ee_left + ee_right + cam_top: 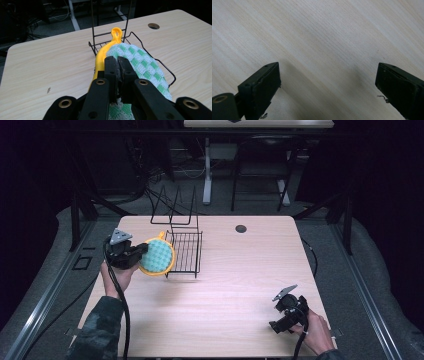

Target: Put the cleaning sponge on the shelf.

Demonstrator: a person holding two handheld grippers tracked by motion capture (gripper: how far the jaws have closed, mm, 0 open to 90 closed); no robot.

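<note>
A round pad with a green and white checked face and a yellow rim (156, 256) hangs above the table's left part, against the left side of a black wire rack (184, 251). My left gripper (135, 255) is shut on the pad's near edge. In the left gripper view the jaws pinch the checked fabric (140, 65), and the yellow rim with its loop handle (116, 33) points toward the wire rack (110, 40). My right gripper (281, 320) rests low over the table near the front right, open, with only bare wood between its fingers (259, 87).
The wire rack has tall upright prongs (172, 205) at its back. A dark round hole (241, 228) lies in the tabletop at the far middle. Black frame legs and cables stand on the floor beyond the table. The table's right edge (312, 285) runs close to my right hand.
</note>
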